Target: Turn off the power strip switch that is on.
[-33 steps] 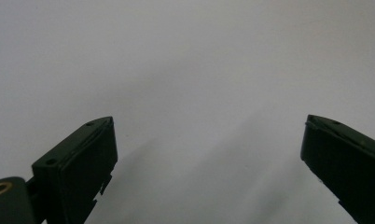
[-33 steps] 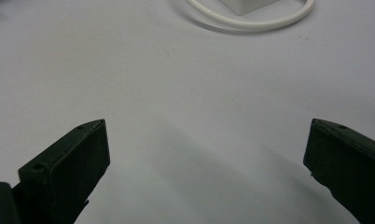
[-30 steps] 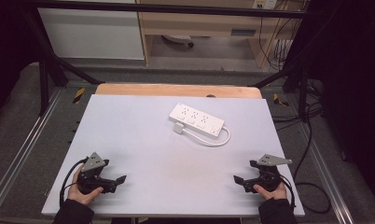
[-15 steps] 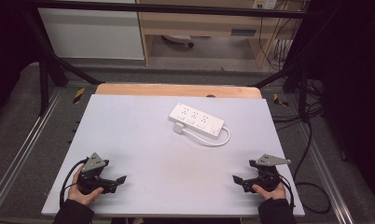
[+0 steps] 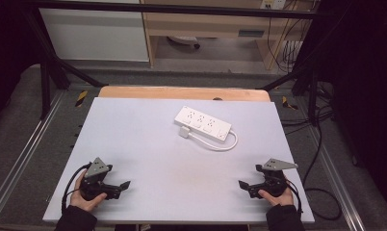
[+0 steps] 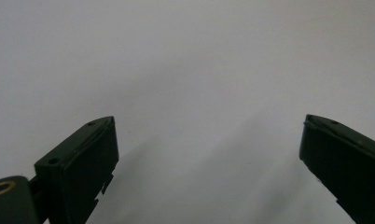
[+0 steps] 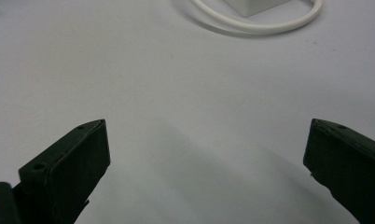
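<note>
Both claws rest low, spread, facing inward.

High view down over the table; both gripper views close above that same surface.

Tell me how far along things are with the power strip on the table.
Nothing looks done yet: the white power strip lies untouched at the far middle of the table, its plug and looped cord beside it. Nothing is in hand; the left gripper and right gripper rest open at the near corners. Reaching and handling the strip are all left.
</note>
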Tool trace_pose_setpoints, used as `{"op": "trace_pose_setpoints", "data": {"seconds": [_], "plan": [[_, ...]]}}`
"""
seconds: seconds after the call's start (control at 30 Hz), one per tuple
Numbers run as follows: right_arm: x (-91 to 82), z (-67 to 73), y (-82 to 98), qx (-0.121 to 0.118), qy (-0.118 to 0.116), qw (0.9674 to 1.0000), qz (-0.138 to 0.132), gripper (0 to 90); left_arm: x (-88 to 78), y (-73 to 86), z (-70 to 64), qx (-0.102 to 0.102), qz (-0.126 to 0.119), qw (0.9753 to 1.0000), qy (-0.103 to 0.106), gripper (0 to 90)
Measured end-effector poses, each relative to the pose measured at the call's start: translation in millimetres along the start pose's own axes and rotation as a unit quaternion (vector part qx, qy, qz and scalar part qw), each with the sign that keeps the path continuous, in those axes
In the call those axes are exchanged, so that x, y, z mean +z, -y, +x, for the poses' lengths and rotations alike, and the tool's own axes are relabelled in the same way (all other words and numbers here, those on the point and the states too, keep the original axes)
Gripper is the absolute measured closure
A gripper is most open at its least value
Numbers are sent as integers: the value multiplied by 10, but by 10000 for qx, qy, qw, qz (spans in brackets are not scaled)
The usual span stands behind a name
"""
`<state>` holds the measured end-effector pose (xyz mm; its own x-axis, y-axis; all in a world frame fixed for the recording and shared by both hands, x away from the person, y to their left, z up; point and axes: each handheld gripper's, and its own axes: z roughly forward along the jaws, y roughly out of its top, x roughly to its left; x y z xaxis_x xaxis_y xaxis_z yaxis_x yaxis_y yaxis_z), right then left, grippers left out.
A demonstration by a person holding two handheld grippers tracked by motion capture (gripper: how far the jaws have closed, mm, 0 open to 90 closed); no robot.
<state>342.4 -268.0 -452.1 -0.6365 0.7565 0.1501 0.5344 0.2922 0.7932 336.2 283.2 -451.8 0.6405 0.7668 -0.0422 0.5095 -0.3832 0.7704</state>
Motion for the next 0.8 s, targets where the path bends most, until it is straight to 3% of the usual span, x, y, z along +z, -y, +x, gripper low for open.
{"op": "trace_pose_setpoints", "data": {"seconds": [0.8], "plan": [[67,82,-81,-61,-33,10000,19,7,-19,-7,0,4,-69,10000,-44,45]]}}
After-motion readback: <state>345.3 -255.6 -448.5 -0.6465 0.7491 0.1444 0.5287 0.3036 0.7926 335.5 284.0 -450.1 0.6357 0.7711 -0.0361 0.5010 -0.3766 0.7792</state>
